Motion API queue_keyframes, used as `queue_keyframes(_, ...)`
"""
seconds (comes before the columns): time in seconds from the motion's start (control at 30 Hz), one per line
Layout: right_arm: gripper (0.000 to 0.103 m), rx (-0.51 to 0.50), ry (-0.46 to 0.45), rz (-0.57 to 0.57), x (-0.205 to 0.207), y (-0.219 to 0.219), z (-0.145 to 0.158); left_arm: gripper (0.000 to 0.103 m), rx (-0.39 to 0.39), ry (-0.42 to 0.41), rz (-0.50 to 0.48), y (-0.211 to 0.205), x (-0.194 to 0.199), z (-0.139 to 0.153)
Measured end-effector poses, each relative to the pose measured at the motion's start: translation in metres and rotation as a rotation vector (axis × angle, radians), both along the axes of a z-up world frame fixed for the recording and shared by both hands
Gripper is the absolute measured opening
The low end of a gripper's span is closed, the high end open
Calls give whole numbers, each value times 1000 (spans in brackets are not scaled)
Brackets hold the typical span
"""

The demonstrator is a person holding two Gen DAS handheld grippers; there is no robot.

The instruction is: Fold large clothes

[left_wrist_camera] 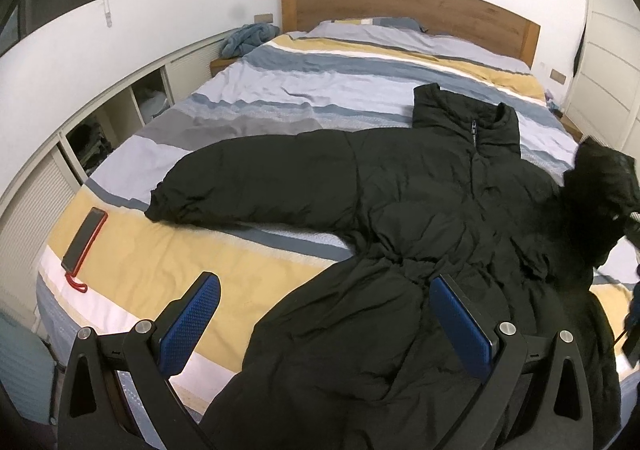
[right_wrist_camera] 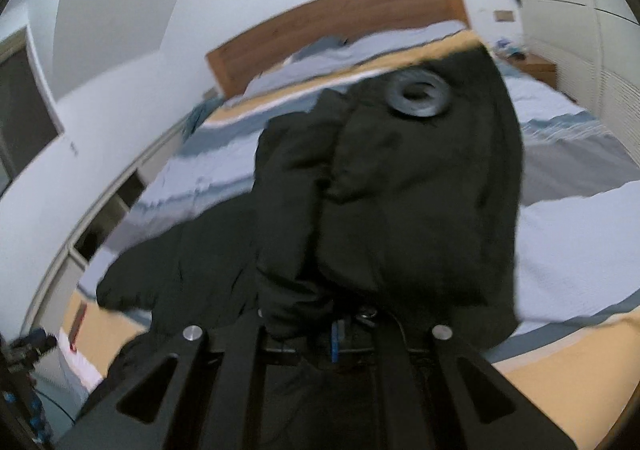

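On the striped bed (left_wrist_camera: 280, 90) lies one black padded coat (left_wrist_camera: 420, 210), front up with its zip closed and collar toward the one wooden headboard (left_wrist_camera: 400, 2); one sleeve (left_wrist_camera: 248, 186) stretches flat toward the bed's left edge, and the other sleeve (left_wrist_camera: 600, 202) is raised off the covers at the right rim of the left wrist view. One phone in a red case (left_wrist_camera: 85, 236) rests on the yellow stripe near the left corner, well apart from the coat, and one blue bundle of cloth (left_wrist_camera: 250, 36) sits on the bedside stand by the headboard. Only the left wrist view shows the coat's whole spread, the phone clearly and the open shelves along the wall. Only the blurred right wrist view shows the raised sleeve (right_wrist_camera: 400, 190) close up, filling the middle of the picture, with a dark ring (right_wrist_camera: 418, 92) fixed near its top. The left claw (left_wrist_camera: 324, 326) stands wide open, holding nothing, its two blue pads (left_wrist_camera: 464, 334) spread over the coat's gathered waist and skirt, the left pad above bare bedding just beside the hem. The right claw (right_wrist_camera: 320, 324) is closed on the bunched cloth of the raised sleeve, which hides its fingertips, and the sleeve hangs above the bed
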State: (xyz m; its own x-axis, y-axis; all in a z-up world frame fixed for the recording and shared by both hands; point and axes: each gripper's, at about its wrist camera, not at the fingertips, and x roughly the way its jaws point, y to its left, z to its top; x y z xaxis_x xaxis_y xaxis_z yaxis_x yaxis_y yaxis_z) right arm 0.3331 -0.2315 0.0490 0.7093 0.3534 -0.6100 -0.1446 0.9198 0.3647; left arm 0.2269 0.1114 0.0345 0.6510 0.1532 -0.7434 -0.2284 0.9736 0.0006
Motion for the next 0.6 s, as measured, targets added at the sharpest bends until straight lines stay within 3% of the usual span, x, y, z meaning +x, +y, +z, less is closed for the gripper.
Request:
queue_keyframes(0.33, 16, -163, 134, 134, -15, 79, -59, 102, -20, 6, -8, 1, -15, 3)
queue_keyframes(0.4, 28, -205, 148, 150, -16, 86, -63, 102, -22, -7, -16, -2, -24, 12)
queue_keyframes(0.47, 57, -210, 159, 174, -23, 90, -60, 102, -15, -18, -23, -6, -33, 21)
queue_keyframes(0.6, 59, -250, 137, 196, -46, 100, -44, 102, 1, -54, -41, -16, -56, 49)
